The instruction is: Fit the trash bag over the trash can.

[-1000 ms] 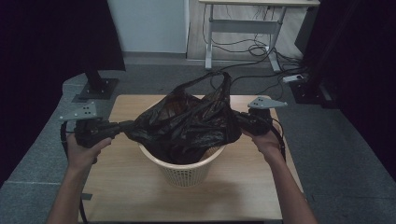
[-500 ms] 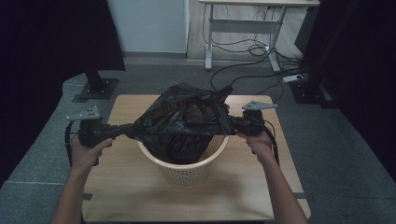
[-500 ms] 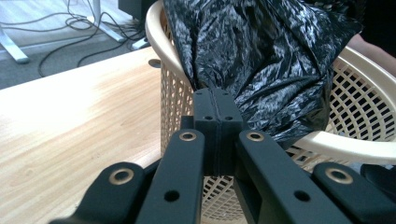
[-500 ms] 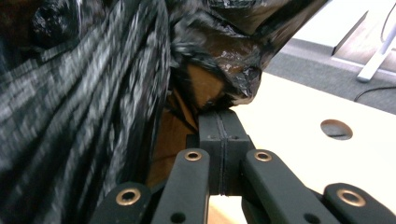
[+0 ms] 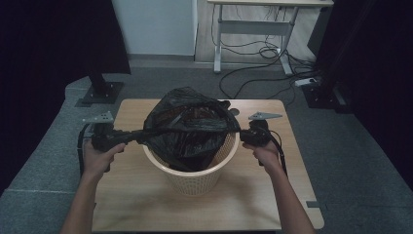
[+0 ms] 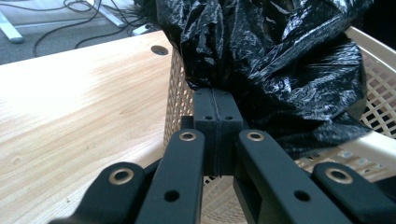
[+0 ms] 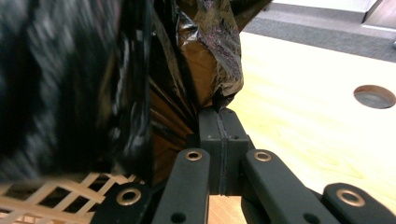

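Observation:
A black plastic bag [image 5: 187,124] is stretched open over a cream lattice basket [image 5: 195,173] in the middle of the wooden table [image 5: 131,195]. Its lower part hangs inside the basket. My left gripper [image 5: 138,136] is shut on the bag's left edge, beside the basket's left rim. In the left gripper view the closed jaws pinch the bag [image 6: 280,60] just above the basket [image 6: 378,70]. My right gripper [image 5: 239,132] is shut on the bag's right edge, at the basket's right rim. Its own view shows the bag [image 7: 140,70] bunched at the jaw tips over the basket [image 7: 46,196].
The table has a round cable hole [image 5: 234,111] behind the basket. A desk frame with cables [image 5: 253,34] stands on the floor beyond, and a black stand base [image 5: 100,92] sits at the far left. Bare tabletop lies in front of the basket and on both sides.
Both grippers have come down with the bag's edges, from above the basket to the level of its rim. The bag has sunk deeper into the basket.

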### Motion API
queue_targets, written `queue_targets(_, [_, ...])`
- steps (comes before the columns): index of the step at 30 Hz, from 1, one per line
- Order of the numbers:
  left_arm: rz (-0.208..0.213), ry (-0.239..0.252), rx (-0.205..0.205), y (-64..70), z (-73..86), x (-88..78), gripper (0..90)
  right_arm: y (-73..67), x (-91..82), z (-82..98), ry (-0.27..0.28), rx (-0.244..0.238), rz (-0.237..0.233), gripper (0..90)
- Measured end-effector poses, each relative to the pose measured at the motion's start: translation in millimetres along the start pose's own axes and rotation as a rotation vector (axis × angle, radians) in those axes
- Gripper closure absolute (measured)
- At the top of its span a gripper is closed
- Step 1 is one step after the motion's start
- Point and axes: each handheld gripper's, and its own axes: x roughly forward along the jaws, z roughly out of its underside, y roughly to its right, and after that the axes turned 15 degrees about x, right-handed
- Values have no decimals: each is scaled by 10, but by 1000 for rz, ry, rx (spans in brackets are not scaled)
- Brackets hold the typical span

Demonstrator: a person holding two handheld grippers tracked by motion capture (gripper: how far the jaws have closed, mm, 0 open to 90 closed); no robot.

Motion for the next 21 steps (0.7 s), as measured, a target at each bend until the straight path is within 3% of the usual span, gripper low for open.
queue_targets(6, [13, 4, -22, -26, 4, 74, 895, 24, 130, 40, -40, 16, -24, 893])
queue_targets(12, [0, -7, -8, -3, -8, 61, 895, 41, 188, 58, -66, 36, -19, 886])
queue_targets(14, [-5, -11, 1, 5, -7, 46, 895, 54, 126, 41, -41, 28, 36, 737])
queue_targets(17, [-1, -5, 7, 16, -4, 26, 895, 88, -85, 11, 59, -4, 119, 576])
queue_targets(18, [4, 4, 8, 19, -3, 17, 895, 88, -85, 11, 59, -4, 119, 576])
queue_targets(19, [5, 12, 13, 30, -10, -2, 895, 136, -252, -25, 106, 12, 115, 509])
queue_targets(21, [4, 12, 17, 37, -15, -9, 895, 157, -408, -58, 137, 17, 119, 459])
